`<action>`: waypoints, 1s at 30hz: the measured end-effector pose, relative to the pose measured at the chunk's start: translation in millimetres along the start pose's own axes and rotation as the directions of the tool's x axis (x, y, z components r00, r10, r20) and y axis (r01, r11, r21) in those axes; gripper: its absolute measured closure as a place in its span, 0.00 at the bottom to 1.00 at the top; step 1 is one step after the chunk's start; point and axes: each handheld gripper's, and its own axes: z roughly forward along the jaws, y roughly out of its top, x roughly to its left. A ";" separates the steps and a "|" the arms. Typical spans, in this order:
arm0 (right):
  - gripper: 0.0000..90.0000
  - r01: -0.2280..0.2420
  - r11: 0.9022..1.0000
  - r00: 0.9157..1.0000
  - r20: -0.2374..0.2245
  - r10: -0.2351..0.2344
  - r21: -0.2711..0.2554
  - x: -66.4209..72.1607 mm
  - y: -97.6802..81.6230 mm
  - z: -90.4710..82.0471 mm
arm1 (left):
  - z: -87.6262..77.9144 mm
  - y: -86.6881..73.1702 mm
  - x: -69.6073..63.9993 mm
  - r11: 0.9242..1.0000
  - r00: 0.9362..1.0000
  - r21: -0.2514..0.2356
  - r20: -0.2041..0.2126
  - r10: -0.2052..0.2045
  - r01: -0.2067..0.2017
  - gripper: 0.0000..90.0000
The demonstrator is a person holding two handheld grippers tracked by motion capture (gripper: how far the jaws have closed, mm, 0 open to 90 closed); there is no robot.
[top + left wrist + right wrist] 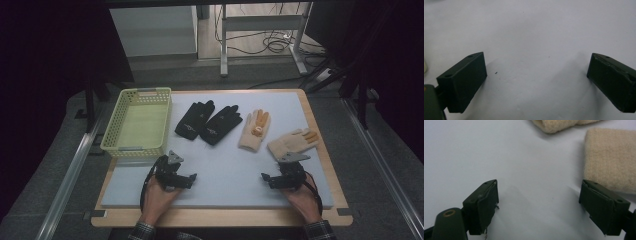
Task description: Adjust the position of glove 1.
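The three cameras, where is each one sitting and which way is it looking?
High view: above the person's side, looking forward and down on the table, yellow basket, black gloves and beige gloves; both hands show, with left gripper and right gripper.
Left gripper view: rides the left gripper, facing the bare white mat; its open jaws show.
Right gripper view: rides the right gripper, facing mat and beige gloves; its open jaws show.
Shared: high and right gripper views both show the beige gloves.

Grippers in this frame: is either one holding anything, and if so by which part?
Nothing is held. The left tool and the right tool both stand open over the bare white mat; the nearest beige glove lies untouched.
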 end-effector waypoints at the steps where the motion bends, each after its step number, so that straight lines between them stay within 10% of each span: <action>1: 0.16 0.001 1.000 1.000 -0.002 -0.001 0.001 -0.1 0.0 0.1 | 0.0 0.0 0.0 1.000 1.000 0.000 0.000 0.000 0.000 0.03; 17: 0.16 0.002 1.000 1.000 -0.003 -0.002 0.003 0.2 0.3 0.5 | -0.8 -0.1 -0.3 1.000 1.000 -0.002 -0.001 0.004 -0.004 0.04; 22: 0.16 0.002 1.000 1.000 -0.002 -0.002 0.006 0.4 0.7 0.6 | -8.7 -3.7 4.6 1.000 0.998 0.009 -0.057 0.025 -0.025 0.04; 30: 0.16 -0.002 1.000 1.000 0.000 0.002 0.009 0.5 1.1 0.4 | -6.9 -7.5 11.4 1.000 1.000 -0.001 -0.010 -0.008 0.008 0.03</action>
